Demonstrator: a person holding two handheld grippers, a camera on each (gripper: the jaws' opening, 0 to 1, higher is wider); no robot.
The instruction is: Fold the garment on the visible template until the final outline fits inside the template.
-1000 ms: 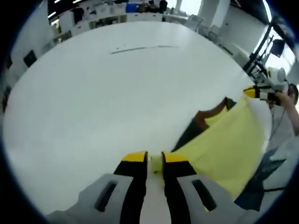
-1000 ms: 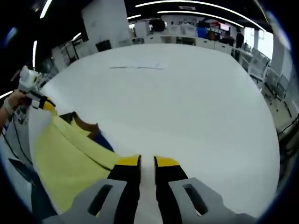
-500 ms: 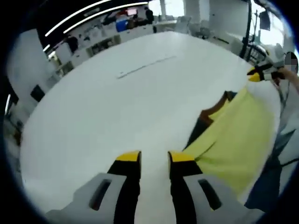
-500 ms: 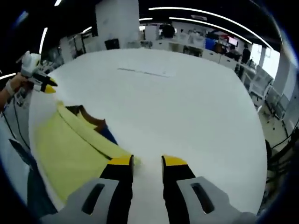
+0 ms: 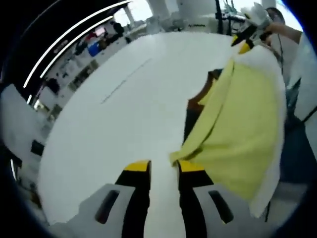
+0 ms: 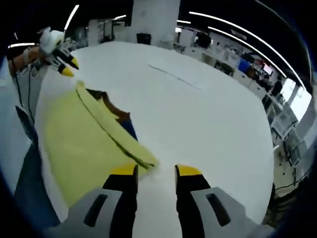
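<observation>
White and very wide, the table point(image 5: 109, 129) takes most of both views, and behind it I see an office room with desks and long ceiling lights. From the left gripper view, all the surface to the left and ahead of my jaws is bare, so I have much open room there. From the right gripper view, the bare surface lies to the right and ahead.

On the near side of the table lies the yellow garment point(image 5: 237, 124), spread flat, with a darker brown and blue part point(image 5: 195, 106) showing under its far edge. One long folded edge of the garment runs from corner to corner, and its outer side reaches the table's border, where a dark floor begins.

My left gripper point(image 5: 163, 168) has its yellow tips a little apart, and they hold nothing; one corner of the garment lies just beside the right tip, maybe touching it. My right gripper point(image 6: 156, 172) is also open, its jaws apart with bare table between them, and the other near corner of the garment point(image 6: 94, 139) lies just beside its left tip.

I can see no marked template outline on the table.
</observation>
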